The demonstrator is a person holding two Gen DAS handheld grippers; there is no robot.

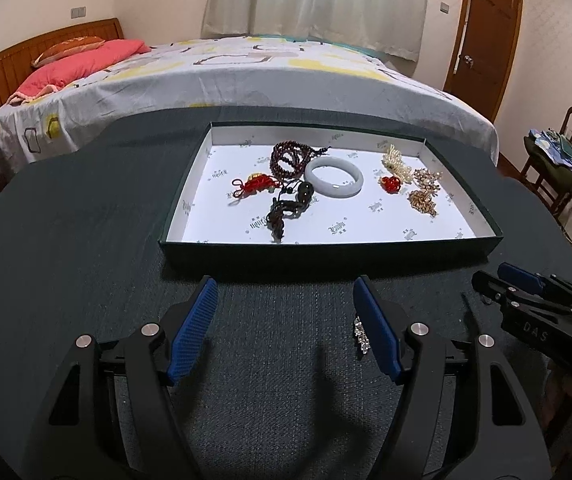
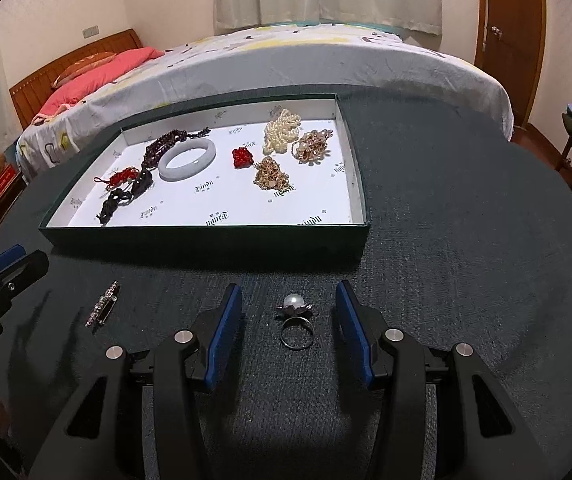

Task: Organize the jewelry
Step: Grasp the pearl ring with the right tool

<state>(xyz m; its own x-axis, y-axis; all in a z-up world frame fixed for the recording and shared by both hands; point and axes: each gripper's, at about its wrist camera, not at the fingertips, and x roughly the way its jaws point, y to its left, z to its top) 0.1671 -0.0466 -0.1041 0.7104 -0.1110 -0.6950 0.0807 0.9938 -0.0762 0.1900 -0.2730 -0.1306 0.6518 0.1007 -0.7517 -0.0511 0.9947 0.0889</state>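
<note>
A shallow dark green box with a white lining (image 1: 221, 216) (image 2: 338, 208) lies on the dark cloth and holds a pale jade bangle (image 1: 334, 178) (image 2: 187, 160), dark bead strands (image 1: 286, 158), a red knot charm (image 1: 255, 183), a red bead piece (image 2: 242, 157), pearls (image 2: 281, 130) and gold pieces (image 2: 271, 174). A pearl ring (image 2: 296, 320) lies on the cloth between the fingers of my open right gripper (image 2: 289, 300). A sparkly brooch (image 2: 102, 309) (image 1: 361, 334) lies by the right finger of my open left gripper (image 1: 286, 292).
A bed (image 1: 245, 72) with a patterned sheet stands behind the table. A wooden door (image 1: 486, 28) and a chair (image 1: 566, 152) with clothes stand at the right. The table (image 2: 466, 240) is covered in dark green cloth.
</note>
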